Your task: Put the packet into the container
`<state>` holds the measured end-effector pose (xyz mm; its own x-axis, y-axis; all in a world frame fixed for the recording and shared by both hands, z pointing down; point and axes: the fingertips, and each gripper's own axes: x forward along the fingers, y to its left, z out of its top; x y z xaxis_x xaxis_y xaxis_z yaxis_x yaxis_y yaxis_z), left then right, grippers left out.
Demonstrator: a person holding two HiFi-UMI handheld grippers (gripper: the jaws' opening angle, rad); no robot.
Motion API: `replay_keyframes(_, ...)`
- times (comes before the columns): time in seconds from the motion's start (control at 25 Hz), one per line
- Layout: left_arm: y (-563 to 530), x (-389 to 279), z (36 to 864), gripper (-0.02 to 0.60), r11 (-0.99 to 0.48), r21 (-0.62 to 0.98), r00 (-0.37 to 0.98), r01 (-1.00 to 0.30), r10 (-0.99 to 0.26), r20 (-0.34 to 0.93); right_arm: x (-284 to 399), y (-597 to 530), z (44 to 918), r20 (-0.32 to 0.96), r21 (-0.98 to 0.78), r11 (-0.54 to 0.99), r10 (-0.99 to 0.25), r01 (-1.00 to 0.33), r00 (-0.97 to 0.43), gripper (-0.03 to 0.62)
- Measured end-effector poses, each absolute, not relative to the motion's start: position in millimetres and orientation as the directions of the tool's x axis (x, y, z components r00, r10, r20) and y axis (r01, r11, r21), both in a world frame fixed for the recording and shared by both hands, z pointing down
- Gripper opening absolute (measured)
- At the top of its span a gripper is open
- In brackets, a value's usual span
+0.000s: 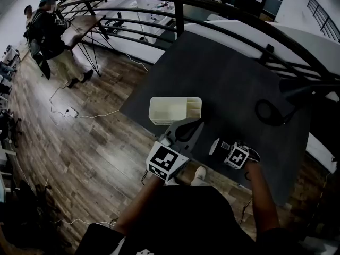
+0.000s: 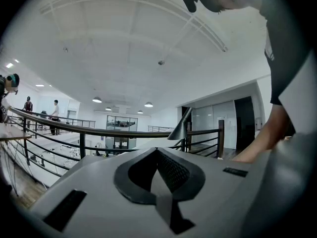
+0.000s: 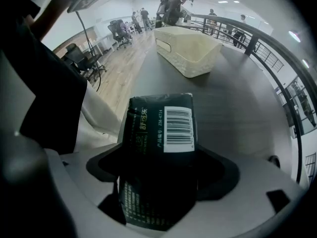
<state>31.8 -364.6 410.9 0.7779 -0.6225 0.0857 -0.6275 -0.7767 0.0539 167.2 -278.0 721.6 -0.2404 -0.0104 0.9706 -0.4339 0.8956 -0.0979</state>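
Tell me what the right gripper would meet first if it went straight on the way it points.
The dark packet, lying on the table directly ahead, between the right gripper's open jaws. How much gap remains is hard to judge. The table comes right beneath it.

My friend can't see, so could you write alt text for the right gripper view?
A dark, barcoded packet stands between the tool's wide-open jaws. Beyond it, a white container sits on a dark table.

Left gripper (image 2: pixel 157 152) level, jaws together; right gripper (image 3: pixel 159 165) points down, jaws wide.
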Motion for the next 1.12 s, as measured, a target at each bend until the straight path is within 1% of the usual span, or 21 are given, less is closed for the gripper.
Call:
replay_keyframes(0.12,-365,31,411,0.006,-0.778,0.052,0.779,-0.627,-0.621,0.09,168,-277,720,0.973,-0.106,0.902,0.007,-0.419,-0.23,0.422)
replay_keyframes(0.28,-365,30,410,0.006,-0.778,0.053,0.779,-0.627,-0.621,0.089,169,-277,713,0.978,-0.106,0.914,0.025,-0.393,-0.205,0.383)
replay_keyframes(0.44,-367,24,410,0.006,-0.77,0.053,0.771,-0.636,-0.631,0.085,156,-291,702,0.972,-0.104,0.921,0.014,-0.375,-0.236,0.379)
replay_keyframes(0.6,-371,17,409,0.006,-0.758,0.056,0.759,-0.65,-0.646,0.079,146,-306,681,0.974,-0.104,0.933,0.024,-0.346,-0.227,0.379)
replay_keyframes(0.92,-371,-5,411,0.006,-0.716,0.068,0.719,-0.695,-0.692,0.068,107,-355,630,0.974,-0.008,0.972,-0.046,-0.234,-0.222,0.379)
replay_keyframes(1.12,-374,-25,408,0.006,-0.667,0.067,0.67,-0.742,-0.74,0.058,81,-385,606,0.971,0.044,0.988,-0.077,-0.148,-0.227,0.379)
